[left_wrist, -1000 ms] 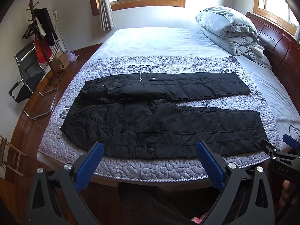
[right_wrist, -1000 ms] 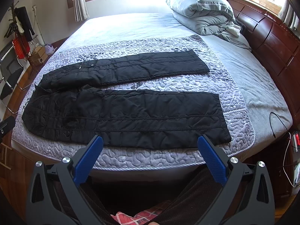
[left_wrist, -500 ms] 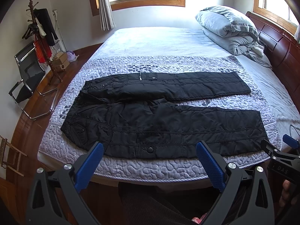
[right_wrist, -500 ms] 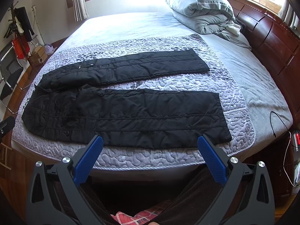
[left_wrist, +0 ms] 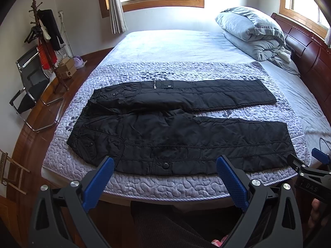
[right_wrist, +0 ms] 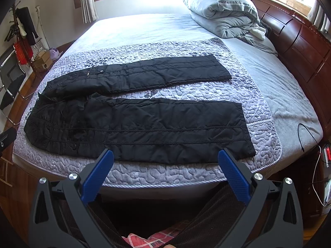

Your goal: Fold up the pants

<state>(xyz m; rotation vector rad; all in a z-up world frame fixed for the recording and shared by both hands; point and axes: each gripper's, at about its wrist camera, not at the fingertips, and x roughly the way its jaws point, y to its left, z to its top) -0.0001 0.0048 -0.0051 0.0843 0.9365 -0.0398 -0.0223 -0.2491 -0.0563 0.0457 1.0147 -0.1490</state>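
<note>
Black quilted pants [left_wrist: 175, 132] lie flat on the purple quilted blanket [left_wrist: 165, 184], waist to the left, both legs spread apart and pointing right. They also show in the right wrist view [right_wrist: 144, 124]. My left gripper [left_wrist: 165, 163] is open and empty, held off the near bed edge in front of the waist end of the near leg. My right gripper [right_wrist: 165, 156] is open and empty, held off the near edge in front of the near leg's lower half. The right gripper also shows at the right edge of the left wrist view [left_wrist: 310, 171].
A folded grey duvet [left_wrist: 252, 33] sits at the far right by the wooden headboard [right_wrist: 300, 39]. A folding chair [left_wrist: 29, 86] and a coat rack [left_wrist: 45, 41] stand on the wooden floor to the left. A cable [right_wrist: 306, 136] hangs at the bed's right corner.
</note>
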